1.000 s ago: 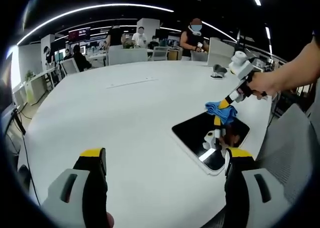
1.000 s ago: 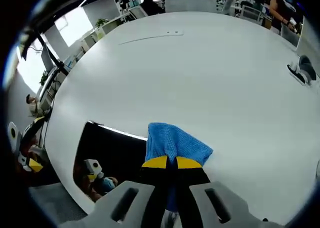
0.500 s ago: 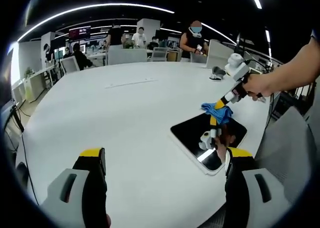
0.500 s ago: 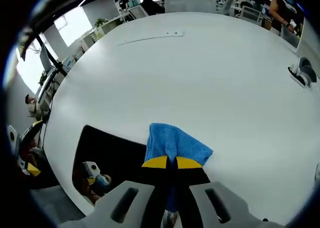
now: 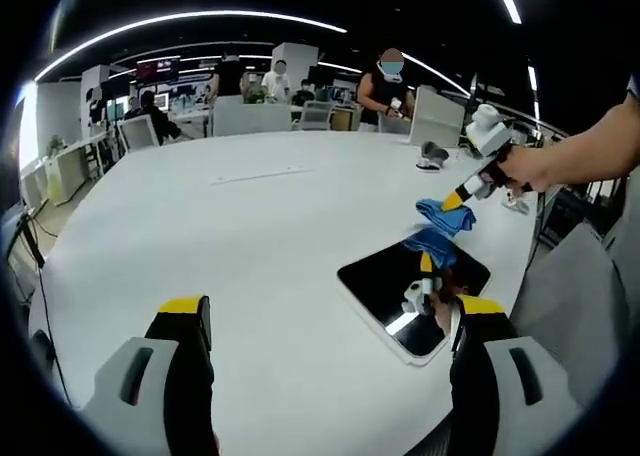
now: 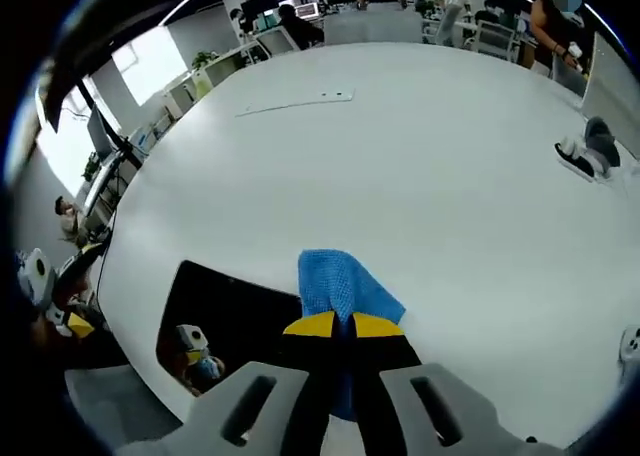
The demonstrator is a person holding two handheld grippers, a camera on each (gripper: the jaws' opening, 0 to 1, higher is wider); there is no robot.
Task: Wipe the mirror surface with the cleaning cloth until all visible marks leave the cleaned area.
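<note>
The mirror (image 5: pixel 412 281) lay flat near the edge of the big white surface (image 5: pixel 250 236), a dark rounded rectangle with a pale rim, glossy enough to throw back the lamps and the claw above it; from where I stood I could make out no marks on it, though they may simply have been too faint. The blue cleaning cloth (image 5: pixel 444 215) hung bunched from the right claw (image 5: pixel 462 199), pinched tight between its yellow-tipped jaws, and it looked lifted clear of the glass, above the mirror's far edge. That seemed to me a pause between wiping strokes, so the next move would call for bringing the cloth down flat onto the glass and drawing it across. The left claw (image 5: pixel 330 321) hovered over the bare surface with its jaws spread wide, gripping nothing. People sat and stood at desks well behind.
</note>
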